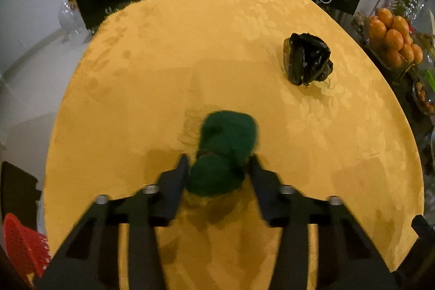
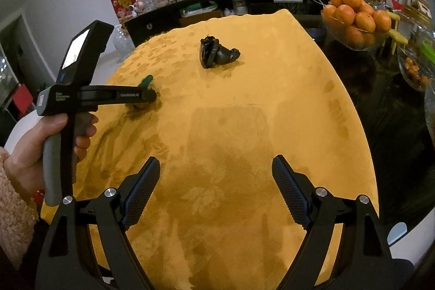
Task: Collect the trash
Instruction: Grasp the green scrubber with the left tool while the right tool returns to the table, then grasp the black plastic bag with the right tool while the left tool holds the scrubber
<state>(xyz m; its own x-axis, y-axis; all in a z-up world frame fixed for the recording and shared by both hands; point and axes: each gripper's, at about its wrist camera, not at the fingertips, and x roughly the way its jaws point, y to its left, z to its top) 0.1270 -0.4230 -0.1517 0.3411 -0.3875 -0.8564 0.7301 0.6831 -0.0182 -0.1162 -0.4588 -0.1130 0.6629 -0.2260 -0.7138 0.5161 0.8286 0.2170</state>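
A fuzzy green wad (image 1: 225, 143) lies on the yellow tablecloth (image 1: 190, 45) right in front of the left wrist camera. My left gripper (image 1: 218, 161) has its fingers on both sides of the wad's near lobe and is pressed against it. In the right wrist view a hand (image 2: 32, 151) holds that left gripper (image 2: 152, 97), which hides most of the green wad (image 2: 147, 80). A crumpled black plastic bag (image 1: 307, 59) (image 2: 217, 52) lies farther back on the cloth, apart from both grippers. My right gripper (image 2: 216, 167) hangs open over bare cloth with nothing between its fingers.
A glass bowl of oranges (image 1: 394, 42) (image 2: 356, 18) stands on the dark surface to the right of the table. A red perforated basket (image 1: 21, 243) sits low at the left. A dark sideboard (image 2: 244, 2) with frames and ornaments runs behind the table's far edge.
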